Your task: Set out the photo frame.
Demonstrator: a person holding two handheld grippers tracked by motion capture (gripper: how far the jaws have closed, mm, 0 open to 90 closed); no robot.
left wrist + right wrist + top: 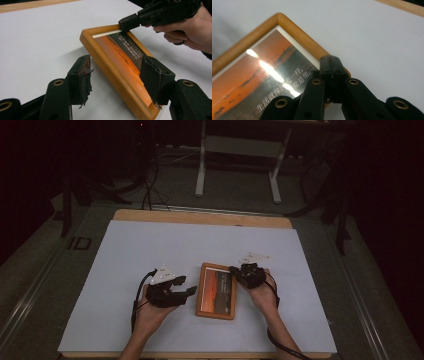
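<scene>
**A:** Honey-coloured wood, that's what the picture frame [216, 291] is made of. It's laid flat on the white sheet [150, 250] covering the counter [200, 216], a bit right of the middle and nearer the front edge than the back. An orange sunset print with white lettering is seen behind the glass.

**B:** And the hand-held grippers, how are they placed?

**A:** The right hand-held gripper [124, 24] is brought up to the frame's far right corner. Its jaws are pressed together, and their tip is set on the wooden rim there. Whether the rim is actually pinched can't be told, tbh, since the tips cover it in the right gripper view.

**B:** The left one?

**A:** The left hand-held gripper [186, 286] is held just beside the frame's left edge, jaws spread apart. In the left gripper view one pad [83, 80] is seen outside the frame's long side and the other over the print, so that side is straddled. No contact with the wood can be made out.
</scene>
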